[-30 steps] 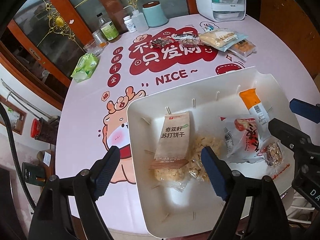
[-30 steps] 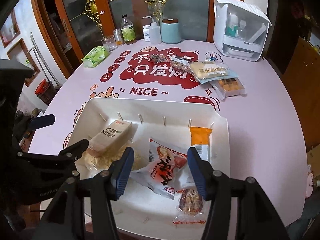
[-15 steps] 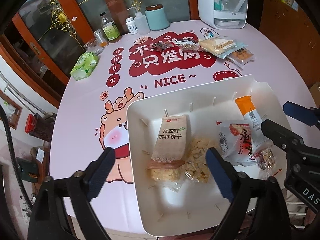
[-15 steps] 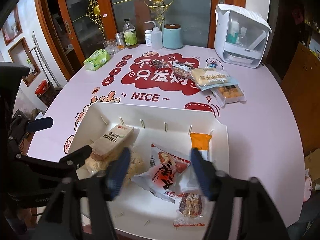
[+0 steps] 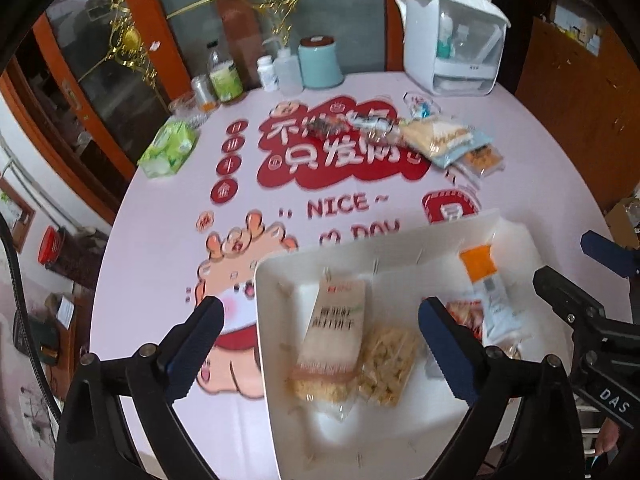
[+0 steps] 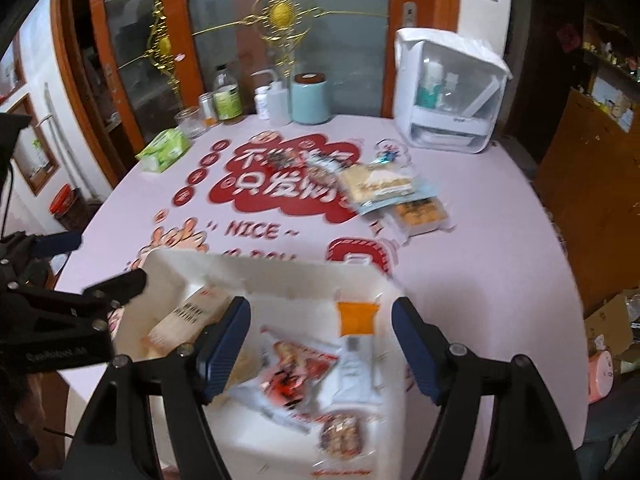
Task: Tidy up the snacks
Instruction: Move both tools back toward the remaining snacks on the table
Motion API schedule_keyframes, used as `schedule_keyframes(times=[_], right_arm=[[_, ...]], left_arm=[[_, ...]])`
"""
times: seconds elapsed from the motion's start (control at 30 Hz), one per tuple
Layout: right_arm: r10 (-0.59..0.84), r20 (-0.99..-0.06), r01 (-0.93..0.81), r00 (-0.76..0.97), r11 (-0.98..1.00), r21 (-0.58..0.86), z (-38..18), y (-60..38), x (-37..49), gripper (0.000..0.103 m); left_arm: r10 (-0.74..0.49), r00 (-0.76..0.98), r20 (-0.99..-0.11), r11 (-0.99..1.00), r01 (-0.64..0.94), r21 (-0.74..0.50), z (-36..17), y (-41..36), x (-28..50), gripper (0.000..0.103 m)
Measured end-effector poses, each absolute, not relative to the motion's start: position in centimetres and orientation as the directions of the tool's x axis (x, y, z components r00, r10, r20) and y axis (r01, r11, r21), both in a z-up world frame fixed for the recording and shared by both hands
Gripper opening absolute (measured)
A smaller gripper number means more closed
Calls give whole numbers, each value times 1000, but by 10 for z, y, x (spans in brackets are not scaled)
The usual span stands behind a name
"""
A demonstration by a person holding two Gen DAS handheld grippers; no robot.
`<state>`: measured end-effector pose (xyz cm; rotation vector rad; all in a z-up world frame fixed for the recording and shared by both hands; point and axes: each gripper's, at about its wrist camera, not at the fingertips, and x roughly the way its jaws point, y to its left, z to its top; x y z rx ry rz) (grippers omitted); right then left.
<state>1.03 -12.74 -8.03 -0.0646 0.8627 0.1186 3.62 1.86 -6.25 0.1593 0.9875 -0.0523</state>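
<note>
A white tray [image 5: 280, 280] sits at the near edge of the pink table and also shows in the right wrist view [image 6: 168, 264]. It holds a beige cracker pack [image 5: 340, 320], a clear bag of pale snacks [image 5: 386, 364], a red-printed packet [image 6: 292, 372], an orange-and-white packet [image 6: 356, 336] and a small nut bar [image 6: 342, 434]. More snack packs [image 5: 440, 140] lie loose at the far middle of the table, also in the right wrist view [image 6: 380, 186]. My left gripper [image 5: 320, 348] is open and empty above the tray's left part. My right gripper [image 6: 320, 348] is open and empty above the tray's right part.
A green tissue pack [image 5: 168, 152], bottles and jars [image 5: 224, 80], a teal canister [image 5: 320, 62] and a white appliance [image 5: 452, 44] stand along the far edge. The pink cloth with red print [image 5: 340, 160] lies between tray and loose snacks.
Both grippers have lifted and drawn back from the tray, so more of the far table shows. Both stay open and empty. The snacks have not moved.
</note>
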Motion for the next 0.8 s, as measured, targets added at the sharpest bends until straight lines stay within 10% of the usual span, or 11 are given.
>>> schedule_keyframes(times=[0.8], right_arm=[[56,-783,-259,620,956,-137,-49,-137,192,69]], left_arm=[[-7,568,-823,884,388,260,-40,-13,229,97]])
